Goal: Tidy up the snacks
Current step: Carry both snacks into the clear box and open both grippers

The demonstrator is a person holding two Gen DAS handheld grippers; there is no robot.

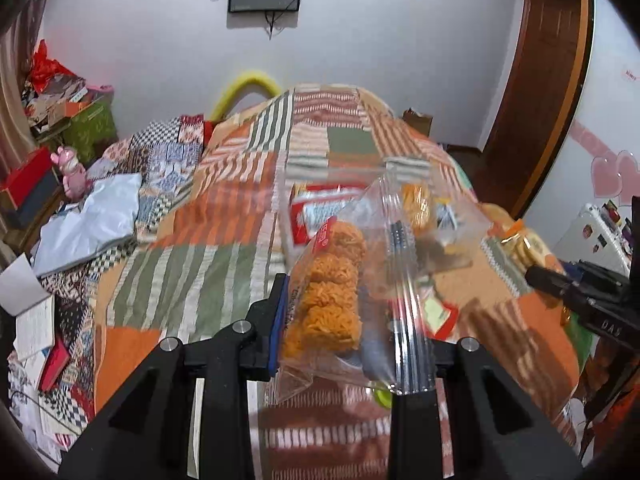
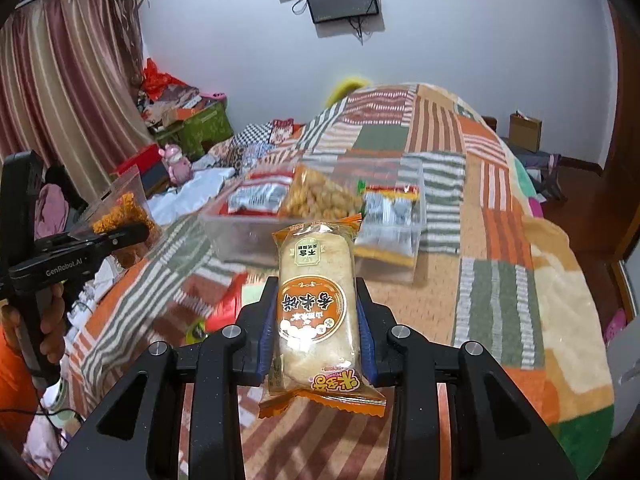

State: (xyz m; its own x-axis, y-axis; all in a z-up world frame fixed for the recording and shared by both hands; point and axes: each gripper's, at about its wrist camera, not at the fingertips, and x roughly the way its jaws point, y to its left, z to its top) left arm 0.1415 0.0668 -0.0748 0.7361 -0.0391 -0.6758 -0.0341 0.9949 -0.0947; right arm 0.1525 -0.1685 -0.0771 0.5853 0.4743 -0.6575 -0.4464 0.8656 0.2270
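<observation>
While both grippers are raised above the bed, entries run largest thing to smallest, places given against the clear tub.

Bed quilt: orange, green and striped patchwork; the tub sits on it.

Clear tub: open plastic box on the quilt, holding a red-and-white packet, a bag of yellow puffed snacks and a silver-and-yellow packet; print on these too blurred to read.

Left gripper: body marked "GenRobot.AI" in the right wrist view, where a hand wraps its handle, left of the tub. Jaws narrow, pinched on the clear noodle-snack bag. Tilted downward, nearer the camera than the tub.

Right gripper: jaws at their narrowest, blue pads pressed on both sides of the rice cracker packet. Tilted downward, just in front of the tub.

Clear noodle-snack bag: transparent pack of orange crinkled discs with a red label, unreadable; held off the quilt, in front of the tub.

Rice cracker packet: orange-edged wrapper, round orange badge with Chinese characters seen upside down, not read with certainty; held upright off the quilt, in front of the tub.
</observation>
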